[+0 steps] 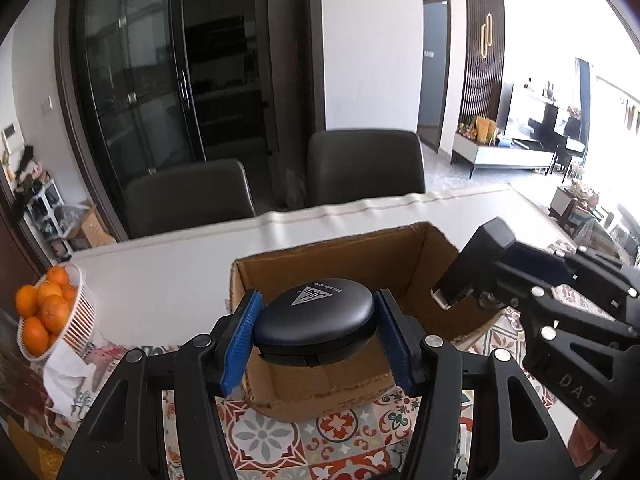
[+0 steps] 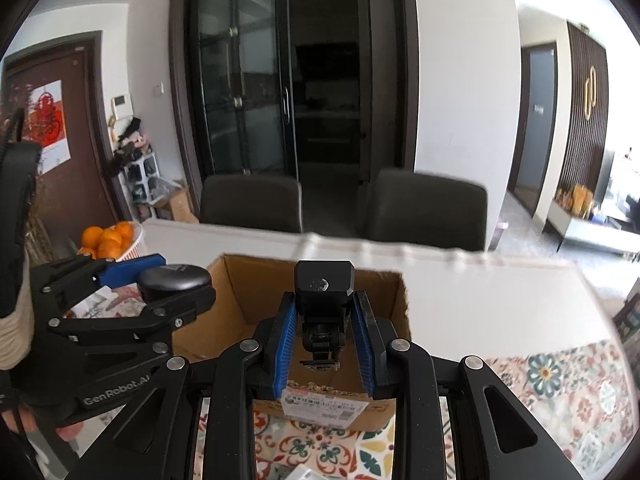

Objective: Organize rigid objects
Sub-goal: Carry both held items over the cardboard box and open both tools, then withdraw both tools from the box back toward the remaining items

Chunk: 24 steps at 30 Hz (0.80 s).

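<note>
Two dark chairs (image 1: pixel 364 166) sit behind the table (image 1: pixel 168 276), and a white basket (image 1: pixel 78 320) of oranges (image 1: pixel 44 314) is off to the left. The open cardboard box (image 1: pixel 404 248) looks empty as far as I can see. Left gripper (image 1: pixel 316 330) is clamped on a round black case (image 1: pixel 314 316) over the box's near wall. Right gripper (image 2: pixel 323 334) grips a black blocky gadget (image 2: pixel 324 282), underside hidden.

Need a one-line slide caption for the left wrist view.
Left claw grips a dark round case above an open cardboard box; right claw holds a black device alongside.
</note>
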Each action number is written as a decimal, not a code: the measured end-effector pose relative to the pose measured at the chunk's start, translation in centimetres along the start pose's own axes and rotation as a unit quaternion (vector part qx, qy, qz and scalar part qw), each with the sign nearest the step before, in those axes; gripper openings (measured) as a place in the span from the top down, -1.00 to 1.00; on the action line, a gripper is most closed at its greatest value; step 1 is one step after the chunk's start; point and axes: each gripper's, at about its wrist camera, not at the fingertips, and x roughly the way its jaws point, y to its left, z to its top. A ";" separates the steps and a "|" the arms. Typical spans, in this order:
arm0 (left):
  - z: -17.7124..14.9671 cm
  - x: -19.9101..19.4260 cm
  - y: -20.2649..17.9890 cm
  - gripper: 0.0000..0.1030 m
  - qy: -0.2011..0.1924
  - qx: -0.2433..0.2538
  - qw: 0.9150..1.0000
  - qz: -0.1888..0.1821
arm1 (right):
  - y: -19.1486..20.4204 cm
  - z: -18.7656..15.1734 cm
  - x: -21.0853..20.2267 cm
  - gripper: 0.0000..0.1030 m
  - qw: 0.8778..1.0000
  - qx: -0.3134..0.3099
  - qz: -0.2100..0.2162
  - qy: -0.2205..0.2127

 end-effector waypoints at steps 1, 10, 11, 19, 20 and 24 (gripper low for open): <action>0.1 0.7 0.1 -0.10 0.009 -0.002 1.000 0.000 | -0.3 0.1 0.5 0.46 1.000 0.005 0.003 0.005; 0.6 2.9 0.7 -0.43 0.026 -0.010 0.999 0.024 | -2.2 -0.6 5.2 0.34 0.997 0.045 0.015 0.065; 0.6 2.7 0.7 -0.51 0.024 -0.011 0.999 0.031 | -2.3 -0.6 5.3 0.15 0.997 0.046 0.011 0.067; -0.6 0.9 0.8 -0.87 0.014 -0.023 0.998 0.063 | -2.4 -0.9 3.3 -0.20 0.997 0.047 -0.025 0.062; -0.8 0.5 0.8 -0.87 0.012 -0.025 0.997 0.065 | -2.4 -1.1 3.0 -0.24 0.997 0.048 -0.026 0.062; -1.9 -1.4 0.3 -0.93 0.003 -0.024 0.996 0.088 | -2.0 -1.8 1.2 -0.28 0.997 0.040 -0.037 0.060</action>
